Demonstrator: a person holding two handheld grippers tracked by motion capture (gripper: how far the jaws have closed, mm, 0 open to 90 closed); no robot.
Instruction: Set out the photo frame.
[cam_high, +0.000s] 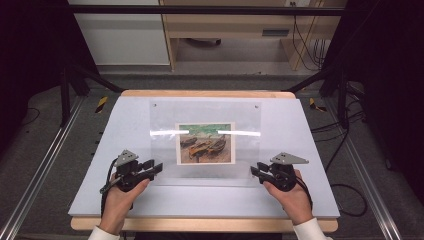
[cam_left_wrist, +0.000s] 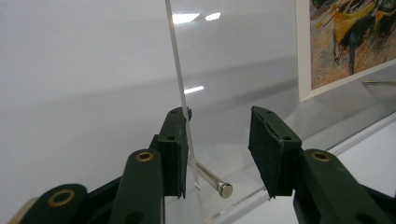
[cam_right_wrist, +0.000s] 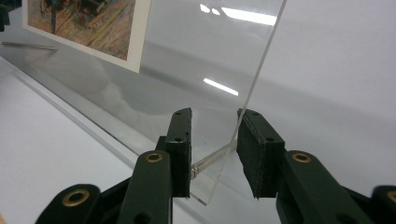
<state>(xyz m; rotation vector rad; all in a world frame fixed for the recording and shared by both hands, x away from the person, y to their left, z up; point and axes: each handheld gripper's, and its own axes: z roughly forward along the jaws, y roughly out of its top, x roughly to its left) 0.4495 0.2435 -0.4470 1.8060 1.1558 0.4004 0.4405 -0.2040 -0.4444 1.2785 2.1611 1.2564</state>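
A clear acrylic sheet (cam_high: 205, 115) lies on a white board (cam_high: 300, 130) and covers a small painting print (cam_high: 206, 143) of boats. My left gripper (cam_high: 157, 167) stands open at the sheet's near left corner. In the left gripper view its jaws (cam_left_wrist: 219, 126) straddle a metal pin (cam_left_wrist: 212, 179), and the sheet's edge (cam_left_wrist: 180, 79) touches the left jaw. My right gripper (cam_high: 255, 171) stands open at the near right corner. Its jaws (cam_right_wrist: 214, 126) straddle another pin (cam_right_wrist: 212, 160), with the sheet's edge (cam_right_wrist: 261, 65) by the right jaw. The print (cam_left_wrist: 345, 37) (cam_right_wrist: 84, 21) lies farther in.
The white board rests on a wooden table (cam_high: 200, 225), whose edge shows at front and back. Two small holes mark the sheet's far corners (cam_high: 155, 106). Metal rails (cam_high: 40, 170) run along both sides. Cables (cam_high: 345, 195) lie on the floor at right.
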